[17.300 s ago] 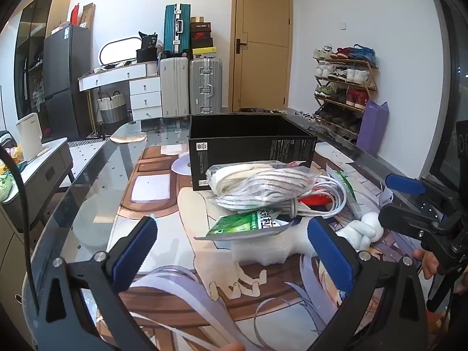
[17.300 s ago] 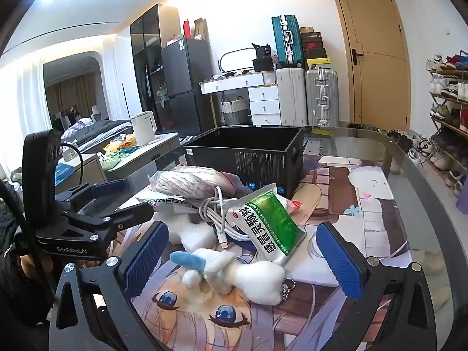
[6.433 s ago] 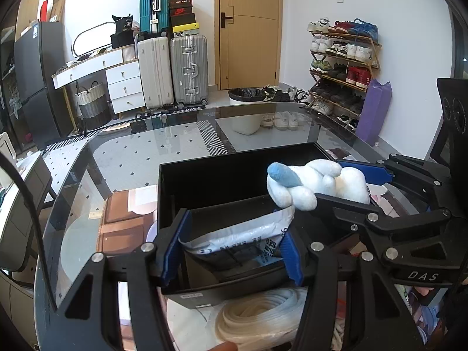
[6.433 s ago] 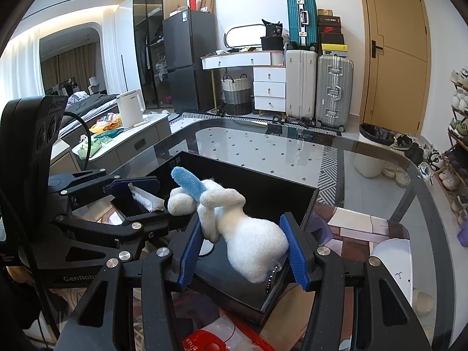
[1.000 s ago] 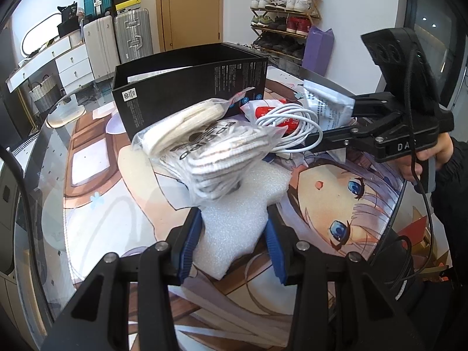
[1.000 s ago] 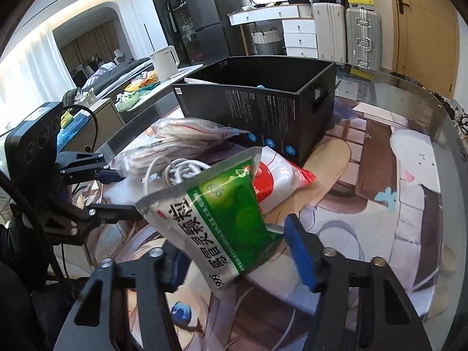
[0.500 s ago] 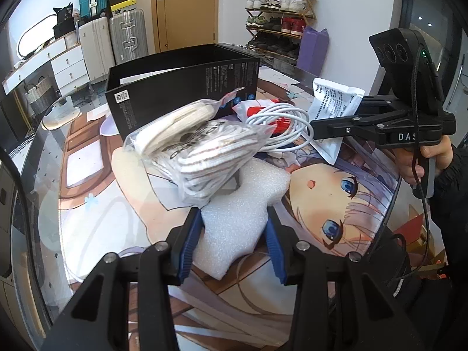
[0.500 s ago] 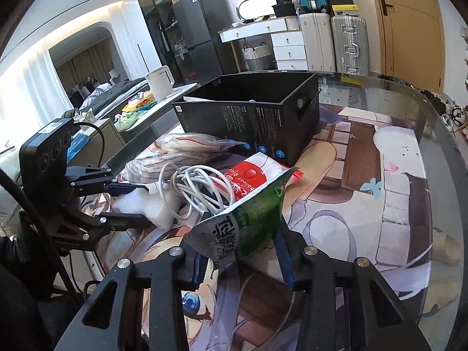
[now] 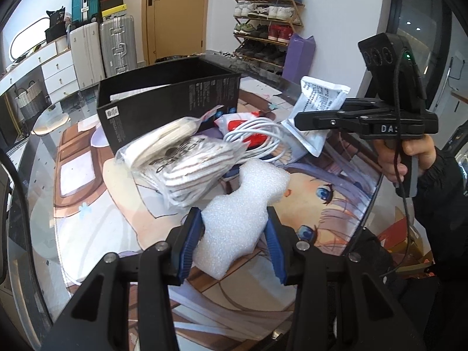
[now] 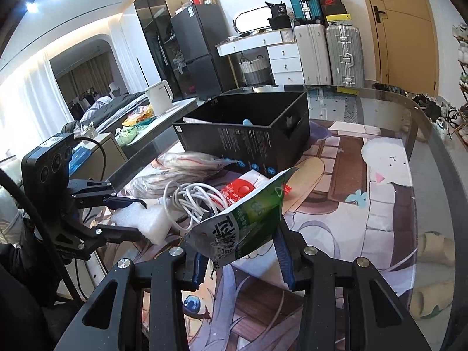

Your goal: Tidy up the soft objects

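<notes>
My left gripper (image 9: 232, 241) is shut on a white foam block (image 9: 242, 204), which still lies on the printed mat. In the right wrist view the same foam block (image 10: 140, 219) shows between that gripper's fingers. My right gripper (image 10: 241, 259) is shut on a green and white pouch (image 10: 242, 225) and holds it off the table; the left wrist view shows the pouch's white back (image 9: 316, 108). A clear bag of striped cloth (image 9: 187, 158) leans on the foam. The black box (image 10: 248, 134) stands open behind the pile, with a blue bit of a plush toy (image 10: 247, 122) showing inside.
A coiled white cable (image 10: 193, 199) lies on a red and white packet (image 10: 242, 188) between the bag of cloth and the pouch. The glass table's rim (image 10: 433, 158) curves on the right. A hand (image 9: 409, 152) holds the right gripper's handle.
The right gripper closed on the green pouch and lifted it off the pile, tilting it. The left gripper stayed shut on the foam block and barely moved.
</notes>
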The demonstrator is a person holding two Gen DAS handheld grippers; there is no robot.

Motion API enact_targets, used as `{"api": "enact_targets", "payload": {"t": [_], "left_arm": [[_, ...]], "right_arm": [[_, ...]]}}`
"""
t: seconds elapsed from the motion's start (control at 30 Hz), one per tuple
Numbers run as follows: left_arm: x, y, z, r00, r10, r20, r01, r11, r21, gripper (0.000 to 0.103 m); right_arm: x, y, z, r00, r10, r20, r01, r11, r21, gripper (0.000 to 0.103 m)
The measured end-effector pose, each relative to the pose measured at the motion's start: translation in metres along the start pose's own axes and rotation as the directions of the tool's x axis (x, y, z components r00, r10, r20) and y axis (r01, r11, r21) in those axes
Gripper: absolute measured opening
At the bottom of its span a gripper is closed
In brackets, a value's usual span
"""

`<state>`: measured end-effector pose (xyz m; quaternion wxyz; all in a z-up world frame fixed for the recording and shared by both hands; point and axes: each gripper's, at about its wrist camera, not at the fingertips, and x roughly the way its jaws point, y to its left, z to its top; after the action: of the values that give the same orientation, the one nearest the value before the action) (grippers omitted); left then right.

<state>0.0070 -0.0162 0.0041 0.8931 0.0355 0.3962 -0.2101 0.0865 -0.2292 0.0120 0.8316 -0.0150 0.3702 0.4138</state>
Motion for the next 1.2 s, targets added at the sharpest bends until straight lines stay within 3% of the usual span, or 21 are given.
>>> {"api": "enact_targets", "payload": {"t": [0.3,0.57,1.2], "left_arm": [[-0.013,-0.012,0.001,0.999,-0.027,0.025,0.027,0.999,0.022,0.042],[-0.041,-0.020,0.012,0.996,-0.002,0.094,0.000,1.000,0.017,0.042],[-0.052,0.026,0.040,0.976,0.095,0.196,-0.062,0.984,-0.168,0.042]], "right_arm": [[-0.006,0.003,0.005,1.000,0.003,0.030,-0.003,1.000,-0.007,0.040],[-0.015,0.006,0.010,0.998,0.007,0.063,-0.006,1.000,-0.014,0.040],[-0.018,0.023,0.034,0.993,-0.008,0.119,0.013,0.999,-0.042,0.040]]}}
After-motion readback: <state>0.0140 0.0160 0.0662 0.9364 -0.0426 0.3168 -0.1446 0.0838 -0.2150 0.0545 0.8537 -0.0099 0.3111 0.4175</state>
